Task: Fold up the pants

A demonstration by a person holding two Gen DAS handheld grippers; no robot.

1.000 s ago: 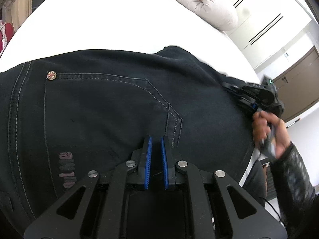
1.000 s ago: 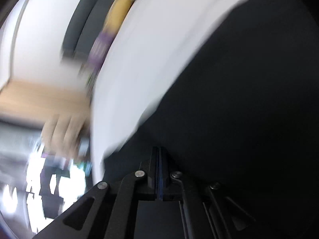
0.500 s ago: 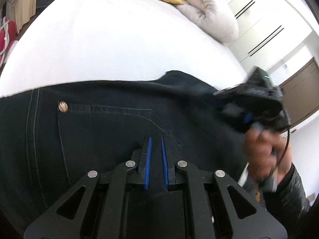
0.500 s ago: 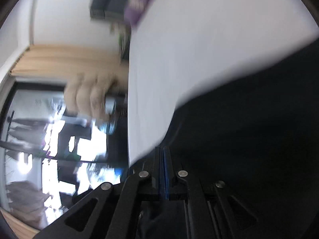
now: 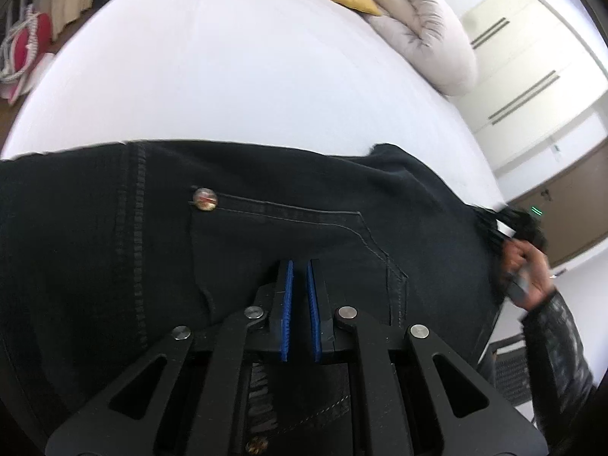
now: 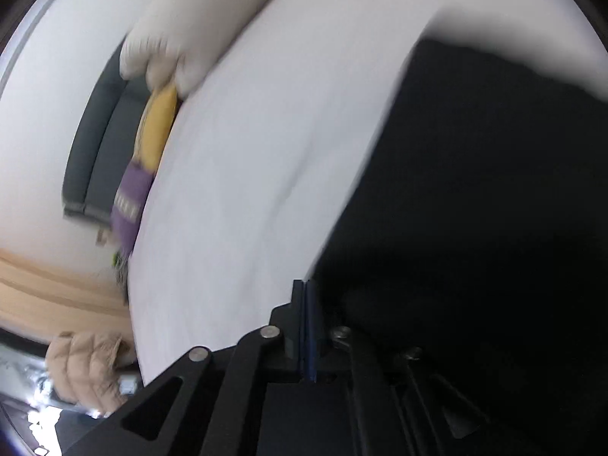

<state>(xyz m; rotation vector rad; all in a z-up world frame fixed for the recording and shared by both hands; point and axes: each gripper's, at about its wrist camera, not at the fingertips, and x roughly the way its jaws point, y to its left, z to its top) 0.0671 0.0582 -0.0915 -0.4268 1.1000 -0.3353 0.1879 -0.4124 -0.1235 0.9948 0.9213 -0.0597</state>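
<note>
Black pants (image 5: 342,205) — left tool (image 5: 300,266) narrowly parted; right tool (image 6: 307,288) pressed together, blurred.

Nothing I can actually read here. There's some reddish lettering on the pants (image 5: 266,197) down between my left gripper (image 5: 300,288) arms, but it's too hidden to make out. The rivet (image 5: 205,198) by the pocket has a tiny emblem, unreadable. My right view's just blur.

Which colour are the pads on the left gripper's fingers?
Blue pads, clearest in the left wrist view.
</note>
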